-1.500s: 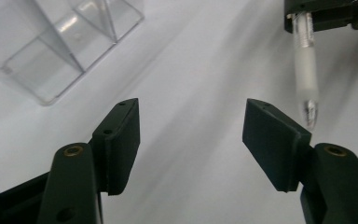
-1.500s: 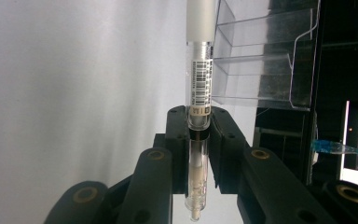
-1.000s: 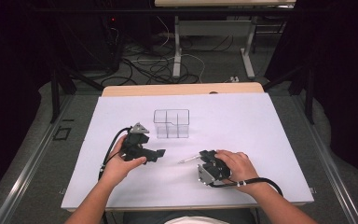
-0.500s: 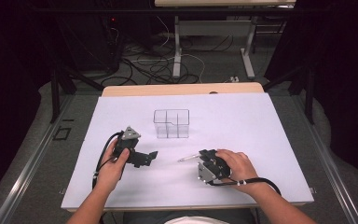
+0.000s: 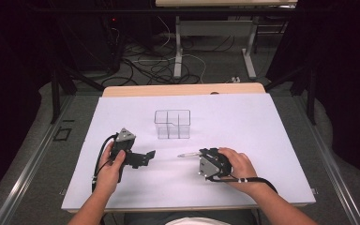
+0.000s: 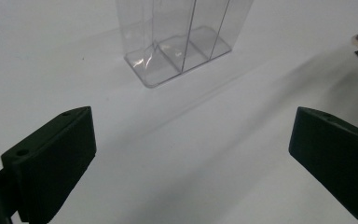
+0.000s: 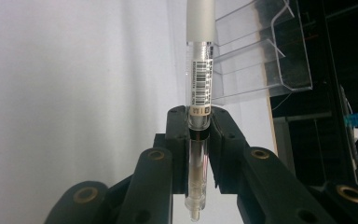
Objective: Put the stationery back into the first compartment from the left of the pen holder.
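The right tool [image 7: 198, 140] pinched a clear-barrelled pen [image 7: 199, 84] near its middle, the frosted cap end reaching out ahead of the jaws toward the clear three-compartment organizer [image 5: 172, 124], which stood a little way beyond the tip on the white bench [image 5: 262, 140]. The pen looked light, stiff and smooth, likely to swivel in a pinch; a hold on the barrel close to its balance point seemed soundest. The left tool [image 5: 140, 158] had just been opening and stood spread wide with nothing between its jaws, the organizer ahead of it.
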Motion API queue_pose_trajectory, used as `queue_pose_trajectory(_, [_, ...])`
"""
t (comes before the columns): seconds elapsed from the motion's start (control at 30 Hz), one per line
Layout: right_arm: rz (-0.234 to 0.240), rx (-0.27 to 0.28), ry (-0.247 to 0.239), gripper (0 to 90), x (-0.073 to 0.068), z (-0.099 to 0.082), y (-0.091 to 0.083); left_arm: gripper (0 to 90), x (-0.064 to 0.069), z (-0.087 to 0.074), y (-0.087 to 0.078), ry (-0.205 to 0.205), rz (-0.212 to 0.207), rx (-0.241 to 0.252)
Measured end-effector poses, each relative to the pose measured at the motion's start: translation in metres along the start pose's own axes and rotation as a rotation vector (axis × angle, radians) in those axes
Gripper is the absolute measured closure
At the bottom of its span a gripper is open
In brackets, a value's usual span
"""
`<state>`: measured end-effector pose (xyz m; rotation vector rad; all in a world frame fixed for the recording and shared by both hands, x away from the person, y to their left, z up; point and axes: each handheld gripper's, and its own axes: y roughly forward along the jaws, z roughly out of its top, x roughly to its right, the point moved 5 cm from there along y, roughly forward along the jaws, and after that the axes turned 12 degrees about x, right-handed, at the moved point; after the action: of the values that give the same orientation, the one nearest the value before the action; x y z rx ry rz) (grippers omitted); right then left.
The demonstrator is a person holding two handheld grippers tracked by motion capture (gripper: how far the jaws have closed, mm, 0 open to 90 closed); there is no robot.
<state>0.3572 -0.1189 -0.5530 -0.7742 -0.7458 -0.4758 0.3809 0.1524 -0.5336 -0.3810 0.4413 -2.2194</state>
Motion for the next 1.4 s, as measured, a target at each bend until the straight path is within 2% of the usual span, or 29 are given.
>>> queue_pose_trajectory(0.07, [0.000, 0.007, 0.031, 79.4, 0.003, -0.001, -0.001, 0.7, 0.001, 0.001, -0.002, 0.000, -0.034, 0.022])
queue_pose_trajectory(0.1, [-0.014, 0.006, 0.060, 79.4, 0.003, -0.002, -0.001, 0.6, 0.001, 0.002, -0.003, 0.017, -0.034, 0.024])
queue_pose_trajectory(0.13, [-0.006, 0.008, 0.046, 79.4, 0.005, -0.002, -0.001, 0.6, 0.001, 0.002, -0.002, 0.037, -0.024, 0.024])
queue_pose_trajectory(0.2, [-0.009, 0.017, 0.079, 79.4, 0.007, -0.003, 0.000, 0.7, 0.003, 0.000, -0.001, 0.074, -0.024, 0.013])
queue_pose_trajectory(0.23, [-0.008, 0.019, 0.116, 79.4, 0.007, -0.003, -0.001, 0.6, 0.005, 0.000, -0.001, 0.081, -0.023, 0.009])
queue_pose_trajectory(0.27, [-0.008, 0.032, 0.127, 79.4, 0.009, -0.003, 0.000, 0.6, 0.005, -0.001, 0.000, 0.086, -0.026, 0.007])
queue_pose_trajectory(0.33, [-0.013, 0.037, 0.203, 79.4, 0.010, -0.001, -0.002, 0.6, 0.006, -0.002, 0.001, 0.083, -0.021, 0.010])
queue_pose_trajectory(0.37, [-0.013, 0.050, 0.209, 79.4, 0.012, -0.001, -0.002, 0.6, 0.006, -0.002, 0.001, 0.084, -0.014, 0.006])
queue_pose_trajectory(0.4, [-0.019, 0.073, 0.236, 79.4, 0.013, 0.000, -0.001, 0.6, 0.005, -0.003, 0.001, 0.076, -0.001, 0.014])
queue_pose_trajectory(0.47, [-0.016, 0.081, 0.275, 79.4, 0.016, 0.000, -0.002, 0.6, 0.001, -0.004, 0.001, 0.069, 0.008, 0.021])
queue_pose_trajectory(0.57, [-0.013, 0.103, 0.335, 79.5, 0.022, 0.000, 0.000, 0.6, -0.002, -0.006, 0.002, 0.020, 0.010, 0.032])
queue_pose_trajectory(0.63, [-0.008, 0.117, 0.387, 79.5, 0.026, 0.000, 0.001, 0.6, -0.005, -0.007, 0.002, 0.003, 0.010, 0.032])
queue_pose_trajectory(0.77, [-0.007, 0.181, 0.524, 79.5, 0.038, 0.003, 0.002, 0.6, -0.009, -0.007, 0.001, -0.014, 0.033, 0.048])
queue_pose_trajectory(0.8, [-0.004, 0.196, 0.558, 79.5, 0.041, 0.004, 0.003, 0.7, -0.008, -0.007, 0.002, -0.032, 0.033, 0.054])
queue_pose_trajectory(1.07, [-0.013, 0.270, 0.752, 79.5, 0.059, 0.011, 0.015, 0.7, -0.012, -0.006, 0.001, -0.038, 0.047, 0.061])
queue_pose_trajectory(1.27, [-0.023, 0.308, 0.836, 79.5, 0.071, 0.014, 0.024, 0.7, -0.013, -0.007, 0.000, -0.049, 0.045, 0.054])
queue_pose_trajectory(1.4, [-0.012, 0.321, 0.872, 79.5, 0.078, 0.017, 0.032, 0.7, -0.014, -0.009, 0.000, -0.054, 0.055, 0.054])
